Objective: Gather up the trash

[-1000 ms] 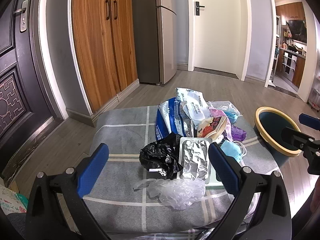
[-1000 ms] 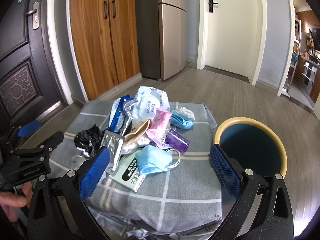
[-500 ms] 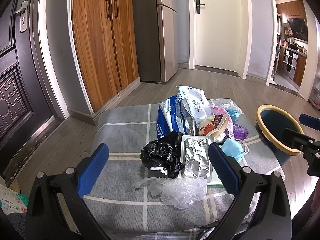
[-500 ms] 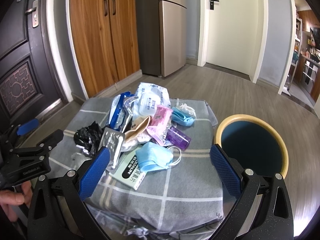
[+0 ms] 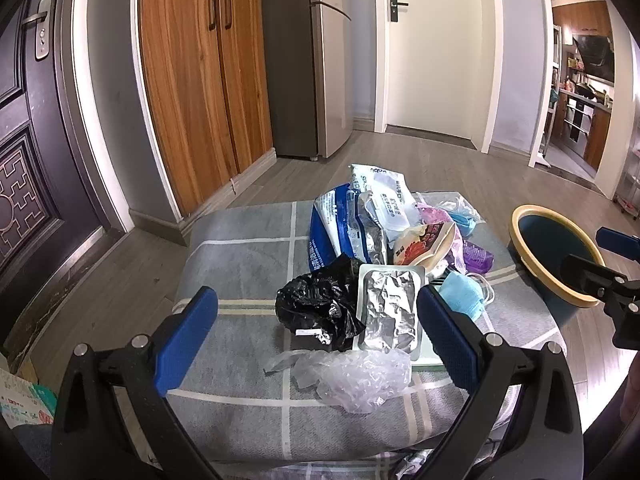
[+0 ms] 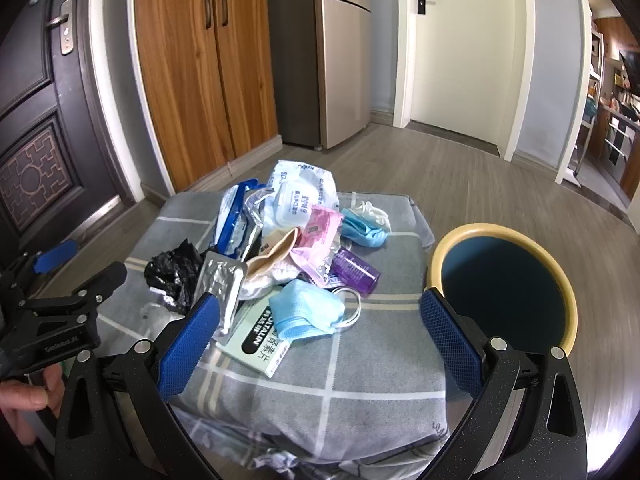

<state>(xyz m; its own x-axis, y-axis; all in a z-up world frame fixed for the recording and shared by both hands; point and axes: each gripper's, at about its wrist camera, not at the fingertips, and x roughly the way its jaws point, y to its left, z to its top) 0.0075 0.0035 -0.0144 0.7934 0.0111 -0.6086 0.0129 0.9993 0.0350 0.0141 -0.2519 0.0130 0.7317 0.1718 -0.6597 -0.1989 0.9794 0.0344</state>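
My left claw (image 5: 316, 320) is spread wide and grips nothing; it hangs above the near edge of the grey checked cushion (image 5: 240, 264). Between its 2 blue pads, further ahead, lie the crumpled black bag (image 5: 320, 304) and the silver foil tray (image 5: 390, 312), side by side and touching. The clear plastic wrap (image 5: 356, 372) lies nearest to me, just in front of those 2 and low between the pads. Behind them the heap goes on: the blue and white pouch (image 5: 332, 224), the white wipes pack (image 5: 384, 196) and the purple bottle (image 5: 478, 256).

My right claw (image 6: 316, 328) is also wide open with nothing in it. The blue face mask (image 6: 304, 314) lies between its pads, closer to the left pad, on top of the pale green box (image 6: 264, 340), which sticks out toward me. The foil tray (image 6: 222, 280) sits just beyond the left pad. The pink packet (image 6: 320, 228) and a second blue mask (image 6: 362, 230) lie further back on the cushion (image 6: 380, 340).

The bin (image 6: 560, 276), dark blue inside with a yellow rim, stands on the floor just beside the cushion's right edge, its mouth open right behind my right pad. In the right wrist view my left claw (image 6: 68, 268) shows at the far left, beside the black bag (image 6: 176, 272).
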